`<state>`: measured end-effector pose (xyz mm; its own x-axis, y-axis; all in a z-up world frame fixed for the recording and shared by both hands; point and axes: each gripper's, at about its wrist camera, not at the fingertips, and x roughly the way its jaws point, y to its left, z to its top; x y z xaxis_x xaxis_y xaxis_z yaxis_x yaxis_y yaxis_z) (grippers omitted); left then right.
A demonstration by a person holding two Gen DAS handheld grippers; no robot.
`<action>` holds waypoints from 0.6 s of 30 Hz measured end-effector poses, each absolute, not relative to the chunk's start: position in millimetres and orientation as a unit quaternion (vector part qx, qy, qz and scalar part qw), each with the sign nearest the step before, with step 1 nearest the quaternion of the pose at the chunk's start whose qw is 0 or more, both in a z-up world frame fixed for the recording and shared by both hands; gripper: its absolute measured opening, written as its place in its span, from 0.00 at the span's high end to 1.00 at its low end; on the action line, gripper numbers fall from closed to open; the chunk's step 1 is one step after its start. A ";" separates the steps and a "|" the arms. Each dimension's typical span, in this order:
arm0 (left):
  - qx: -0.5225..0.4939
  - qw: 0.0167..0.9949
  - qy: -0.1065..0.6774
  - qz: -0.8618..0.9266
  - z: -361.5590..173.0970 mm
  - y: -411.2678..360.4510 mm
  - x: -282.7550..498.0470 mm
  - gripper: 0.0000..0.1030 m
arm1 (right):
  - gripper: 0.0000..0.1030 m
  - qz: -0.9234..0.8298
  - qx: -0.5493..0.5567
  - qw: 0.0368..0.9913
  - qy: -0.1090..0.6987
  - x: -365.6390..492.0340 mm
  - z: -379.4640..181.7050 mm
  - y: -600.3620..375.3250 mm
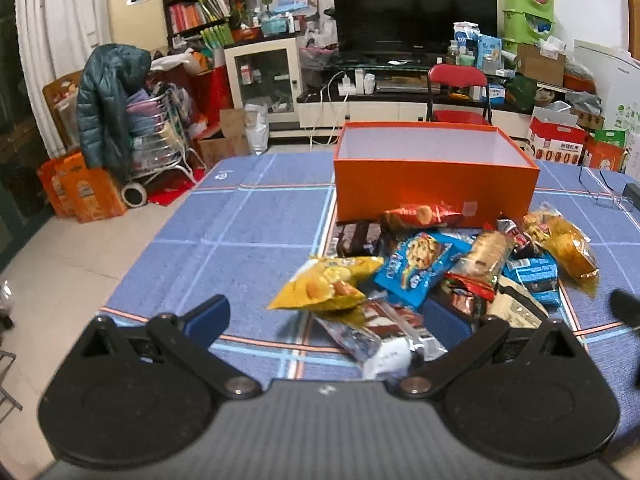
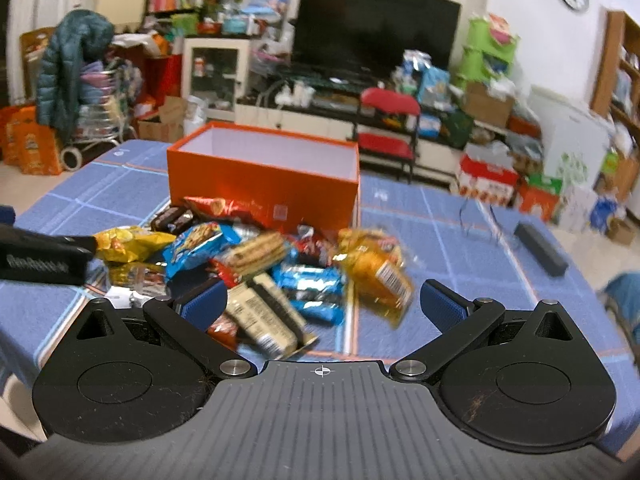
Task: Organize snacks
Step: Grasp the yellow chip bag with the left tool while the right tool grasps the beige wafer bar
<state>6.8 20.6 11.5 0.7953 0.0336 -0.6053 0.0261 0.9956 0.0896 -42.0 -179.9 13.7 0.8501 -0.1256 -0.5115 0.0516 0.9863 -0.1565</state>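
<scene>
An open orange box (image 1: 436,184) with a white inside stands on the blue checked tablecloth (image 1: 240,232); I see nothing in it. A pile of snack packets lies against its near wall: a yellow chip bag (image 1: 328,284), a blue cookie pack (image 1: 420,264), a cracker sleeve (image 1: 484,256) and an orange-yellow bag (image 1: 564,244). My left gripper (image 1: 328,320) is open, low over the near left of the pile, a clear-wrapped packet (image 1: 380,340) lying between its fingers. My right gripper (image 2: 323,306) is open over the near right of the pile, above a beige packet (image 2: 264,316).
Eyeglasses (image 2: 480,216) and a black bar-shaped object (image 2: 540,248) lie on the table's right side. A red folding chair (image 2: 386,128) stands behind the box. The left gripper's body (image 2: 44,256) reaches in from the left of the right wrist view.
</scene>
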 end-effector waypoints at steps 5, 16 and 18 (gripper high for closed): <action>0.046 0.946 0.321 -0.026 1.9 39.5 11.2 0.01 | 0.08 0.019 -0.024 0.967 0.253 -46.2 22.1 -215.1; 0.071 0.937 0.324 -0.114 -39.7 37.6 15.1 0.01 | 0.09 0.170 -0.092 0.944 0.268 -5.4 -31.1 -196.7; 0.093 0.938 0.317 -0.106 -42.9 35.3 21.9 0.01 | 0.10 0.187 -0.095 0.939 0.271 3.1 -39.4 -191.8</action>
<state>21.9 35.3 -42.9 0.7768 -0.1402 -0.6140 0.2577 0.9603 0.1067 3.1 -191.8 -39.4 0.7832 0.3005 -0.5444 -0.4030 0.9120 -0.0764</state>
